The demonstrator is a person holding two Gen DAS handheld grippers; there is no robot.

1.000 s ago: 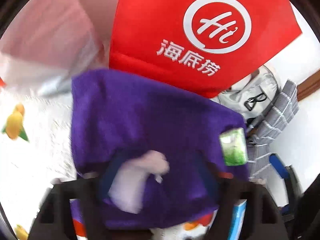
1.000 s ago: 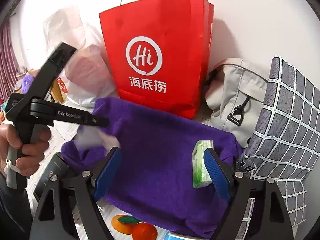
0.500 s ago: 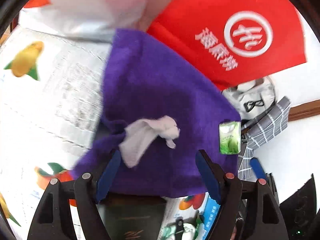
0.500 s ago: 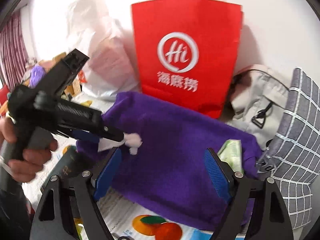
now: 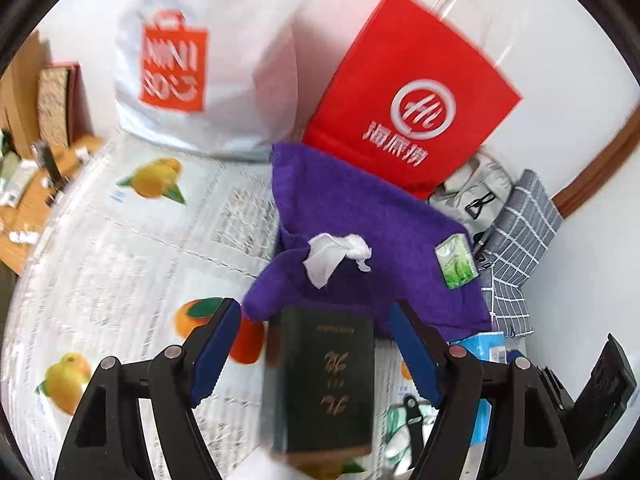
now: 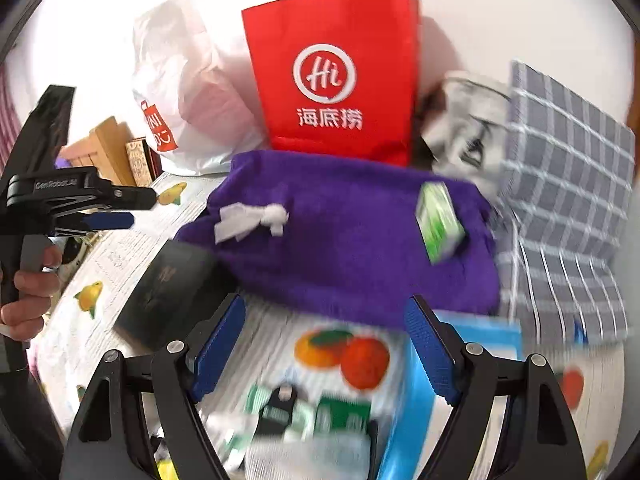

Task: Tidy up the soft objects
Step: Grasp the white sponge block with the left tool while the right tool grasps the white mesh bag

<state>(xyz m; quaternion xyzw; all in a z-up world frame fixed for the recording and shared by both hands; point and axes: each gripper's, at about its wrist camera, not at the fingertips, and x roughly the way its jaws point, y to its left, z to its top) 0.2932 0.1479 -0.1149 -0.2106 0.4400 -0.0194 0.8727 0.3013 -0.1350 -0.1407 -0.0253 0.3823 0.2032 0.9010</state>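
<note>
Lying on the purple towel are a crumpled white tissue near its left end and a small green tissue pack near its right end. The towel is spread on the surface, which is covered with paper printed with fruits. Behind the towel stands a red paper bag, and to the left of it a white plastic bag. At the right of the towel are a grey bag and a grey checked cloth.

Both tools are released — nothing is between their blue pads. The left tool is above a dark green box that touches the front edge of the towel. The right tool hangs over the printed paper in front of the towel, with a blue packet just beside its right finger. In the right wrist view, a hand holds the left tool at the far left, apart from the tissue.
</note>
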